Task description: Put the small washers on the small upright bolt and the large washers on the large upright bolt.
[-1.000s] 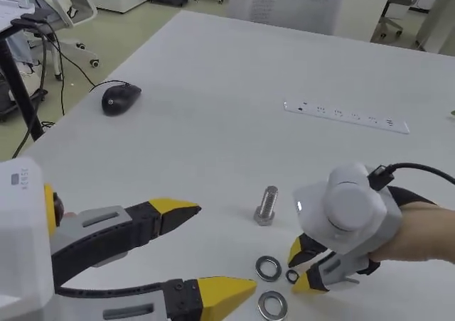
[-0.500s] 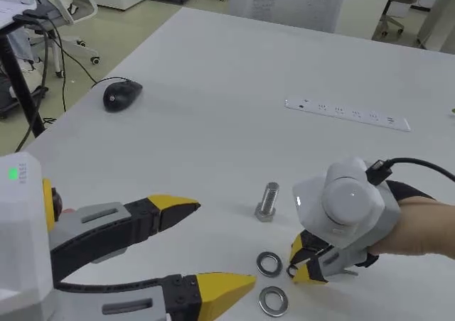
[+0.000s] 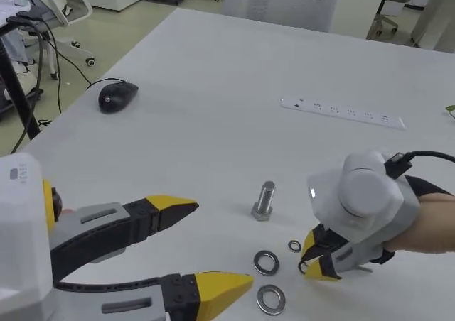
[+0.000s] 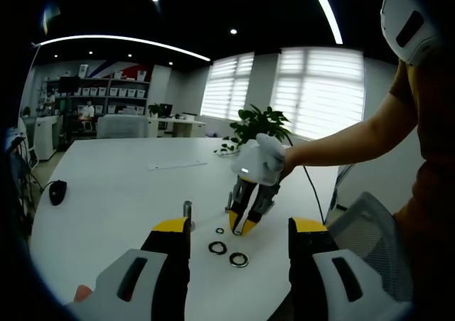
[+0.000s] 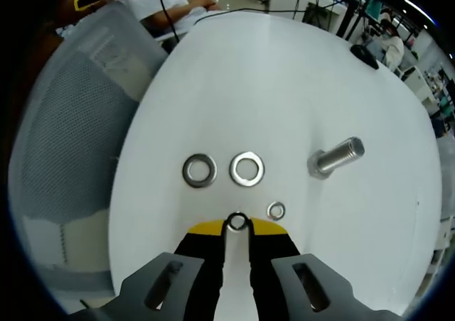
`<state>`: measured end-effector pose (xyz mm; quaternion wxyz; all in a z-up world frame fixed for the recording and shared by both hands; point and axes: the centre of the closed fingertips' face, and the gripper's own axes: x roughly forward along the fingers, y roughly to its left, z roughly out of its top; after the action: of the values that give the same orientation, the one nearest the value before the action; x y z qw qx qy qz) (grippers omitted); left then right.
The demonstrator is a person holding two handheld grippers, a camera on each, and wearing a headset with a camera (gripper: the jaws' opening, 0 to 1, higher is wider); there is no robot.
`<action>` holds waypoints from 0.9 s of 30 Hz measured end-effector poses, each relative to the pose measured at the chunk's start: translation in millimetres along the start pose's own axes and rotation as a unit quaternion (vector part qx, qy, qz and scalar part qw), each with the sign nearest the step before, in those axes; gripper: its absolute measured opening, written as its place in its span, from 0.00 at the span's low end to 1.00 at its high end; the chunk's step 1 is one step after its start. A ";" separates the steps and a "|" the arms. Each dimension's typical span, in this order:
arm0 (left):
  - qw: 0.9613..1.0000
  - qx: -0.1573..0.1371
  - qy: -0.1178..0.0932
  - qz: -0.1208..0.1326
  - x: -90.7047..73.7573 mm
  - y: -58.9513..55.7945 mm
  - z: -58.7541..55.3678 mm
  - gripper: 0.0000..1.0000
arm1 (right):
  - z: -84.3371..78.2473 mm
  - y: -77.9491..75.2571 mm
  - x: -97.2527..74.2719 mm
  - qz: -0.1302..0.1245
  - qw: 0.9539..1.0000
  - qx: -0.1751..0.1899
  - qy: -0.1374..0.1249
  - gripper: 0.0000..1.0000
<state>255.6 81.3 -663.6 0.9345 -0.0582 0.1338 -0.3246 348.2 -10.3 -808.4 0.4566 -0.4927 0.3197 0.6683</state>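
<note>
White surface, office chairs beyond. Right gripper sits low over it, fingers pinched on a small washer at the very tips. Large bolt stands head-down, thread up, ahead and right of those fingers in the right gripper view. Second small washer lies just beside them, with two large washers ahead-left. Cannot tell where the small bolt stands, and the carry turns on that. Left gripper gapes wide, empty, well apart.
</note>
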 end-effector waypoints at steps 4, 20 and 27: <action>1.000 0.002 0.005 -0.002 3.0 -1.0 -1.4 0.55 | -16.5 -3.3 -15.5 -0.015 1.000 0.017 0.003 0.12; 1.000 0.002 0.009 -0.014 11.3 -7.3 -1.7 0.55 | -50.7 -40.9 -64.7 -0.082 0.994 0.069 0.008 0.12; 1.000 0.002 0.010 -0.013 10.6 -7.2 -1.0 0.55 | -44.5 -56.5 -73.1 -0.095 0.994 0.061 0.005 0.12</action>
<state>259.0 69.1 -665.4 0.9292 -0.0549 0.1413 -0.3371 423.9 -49.6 -751.5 0.5462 -0.4951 0.3137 0.5985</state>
